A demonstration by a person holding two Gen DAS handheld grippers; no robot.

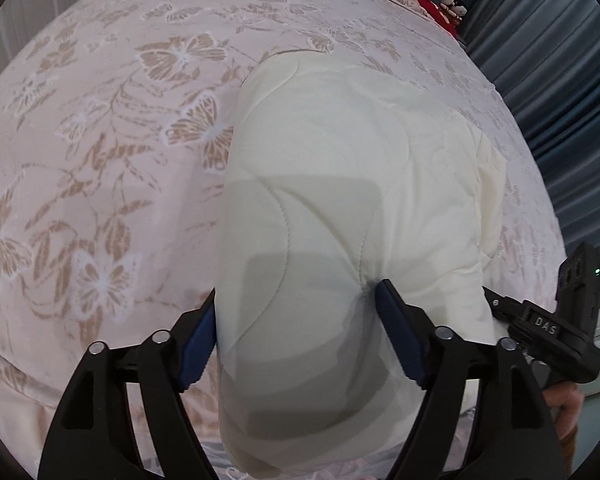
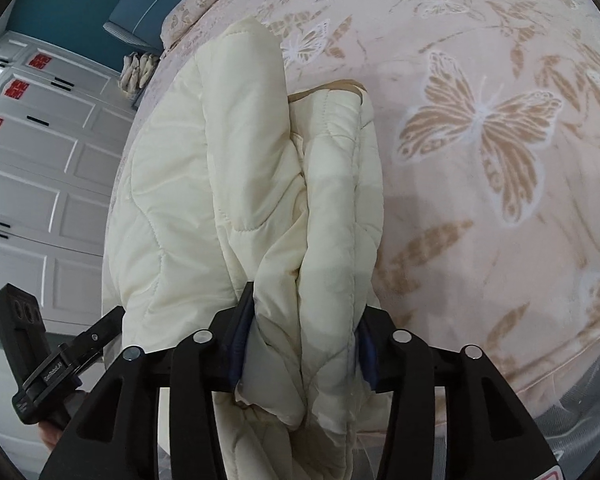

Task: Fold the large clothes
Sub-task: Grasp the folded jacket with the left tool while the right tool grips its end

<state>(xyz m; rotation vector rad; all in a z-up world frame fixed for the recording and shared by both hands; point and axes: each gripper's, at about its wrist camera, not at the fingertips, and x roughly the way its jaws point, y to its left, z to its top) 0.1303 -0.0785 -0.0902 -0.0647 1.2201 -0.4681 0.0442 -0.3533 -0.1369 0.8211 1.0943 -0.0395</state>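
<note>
Close wrist views; shared quilted garment (image 1: pixel 340 200)

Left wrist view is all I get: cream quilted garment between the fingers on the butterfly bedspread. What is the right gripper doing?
Observer: The right gripper is shut on a thick bunch of the cream quilted garment, several layers squeezed between its blue pads.
Operator: Any trim or lining showing?
Observer: Yes, a tan edge band shows at the garment's far end, beside a raised fold.
Operator: What's off the bed on that side?
Observer: A white panelled wardrobe with red square stickers, and a teal wall behind it.
</note>
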